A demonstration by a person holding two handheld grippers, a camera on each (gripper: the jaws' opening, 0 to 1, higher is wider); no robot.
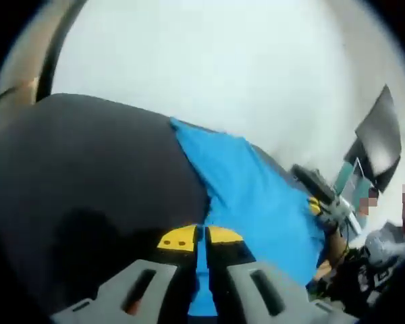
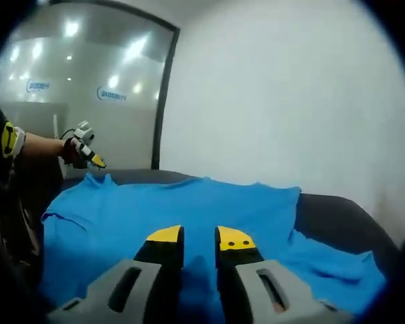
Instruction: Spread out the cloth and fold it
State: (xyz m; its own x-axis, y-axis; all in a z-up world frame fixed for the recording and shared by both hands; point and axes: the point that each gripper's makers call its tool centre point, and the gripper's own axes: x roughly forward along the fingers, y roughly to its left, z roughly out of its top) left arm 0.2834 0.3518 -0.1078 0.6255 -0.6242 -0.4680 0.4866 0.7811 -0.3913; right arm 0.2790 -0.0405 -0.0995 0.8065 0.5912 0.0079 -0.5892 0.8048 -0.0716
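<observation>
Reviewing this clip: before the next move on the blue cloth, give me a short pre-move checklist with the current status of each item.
1. Left gripper has hold of the cloth: ok; its yellow tips are closed with blue cloth running between them.
2. Right gripper has hold of the cloth: not ok; its jaws stand apart above the fabric.
3. Cloth spread flat: not ok; in the right gripper view it lies wrinkled, with a bunched edge at the right.
4. Cloth fully on the dark table: cannot tell; the near edge is hidden behind the jaws.
5. Grippers apart from each other: ok; the left gripper sits at the far corner in the right gripper view.
</observation>
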